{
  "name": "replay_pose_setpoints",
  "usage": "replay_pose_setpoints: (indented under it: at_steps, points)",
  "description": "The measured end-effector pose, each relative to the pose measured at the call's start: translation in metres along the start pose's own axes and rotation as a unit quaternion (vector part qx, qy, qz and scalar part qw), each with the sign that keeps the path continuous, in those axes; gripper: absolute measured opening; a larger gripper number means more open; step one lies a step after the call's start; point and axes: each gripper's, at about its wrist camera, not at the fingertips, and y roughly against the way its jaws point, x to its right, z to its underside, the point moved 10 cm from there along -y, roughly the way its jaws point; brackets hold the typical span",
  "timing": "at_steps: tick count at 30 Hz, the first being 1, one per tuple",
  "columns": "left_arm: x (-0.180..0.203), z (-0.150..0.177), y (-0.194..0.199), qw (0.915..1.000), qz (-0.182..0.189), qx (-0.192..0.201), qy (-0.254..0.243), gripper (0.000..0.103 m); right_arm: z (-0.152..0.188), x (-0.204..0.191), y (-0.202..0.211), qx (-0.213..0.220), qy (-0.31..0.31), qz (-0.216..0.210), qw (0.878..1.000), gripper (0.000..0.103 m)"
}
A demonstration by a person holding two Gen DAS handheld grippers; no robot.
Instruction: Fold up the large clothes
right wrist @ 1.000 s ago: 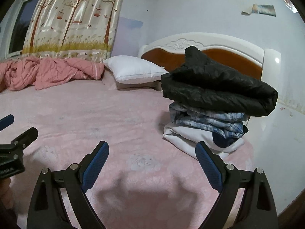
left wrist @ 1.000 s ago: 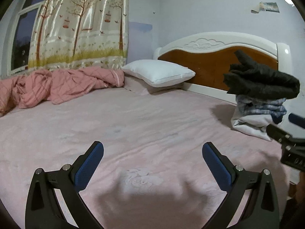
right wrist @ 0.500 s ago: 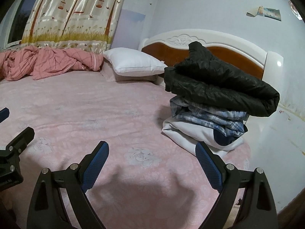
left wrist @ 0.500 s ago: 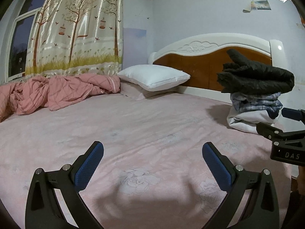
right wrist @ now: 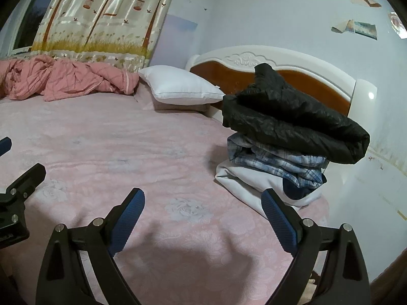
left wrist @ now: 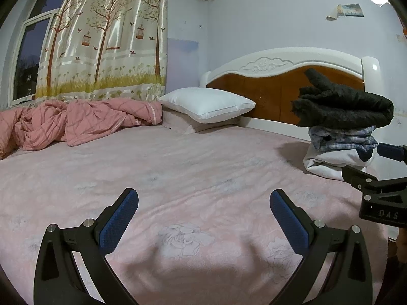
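Left gripper: base cut off by the bottom edge in the left wrist view; only two fingers show at the left edge of the right wrist view.
Right gripper: cut off by the right edge in the left wrist view (lettering there partly readable).
White garment: mostly under the plaid shirt and black jacket.
Headboard: middle hidden behind the jacket.
Quilt: cut off at left.
Wall pictures: too small to make out.

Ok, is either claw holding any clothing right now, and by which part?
Nothing is held: left claw and right claw are both open and empty above the pink floral bedsheet.
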Motion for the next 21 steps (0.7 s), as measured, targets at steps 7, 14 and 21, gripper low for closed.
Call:
replay_pose_setpoints:
  at_steps: [7, 14, 21]
  points:
    - [-0.0015, -0.0001, 0.0013, 1.0000, 0.001, 0.001, 0.004, 0.103, -0.0002, -0.0008, -0.0004, -0.001, 0.008, -0.001, 1.000, 0.095]
    - [-0.0024, -0.0006, 0.0031, 1.0000, 0.002, 0.005, 0.003, 0.103, 0.0004, -0.0012, -0.0041, -0.005, 0.008, -0.004, 1.000, 0.099]
    - [-0.0038, 0.0000, 0.0032, 0.9999, 0.003, 0.005, 0.009, 0.103, 0.0015, -0.0020, -0.0023, -0.005, 0.008, -0.006, 1.000, 0.102]
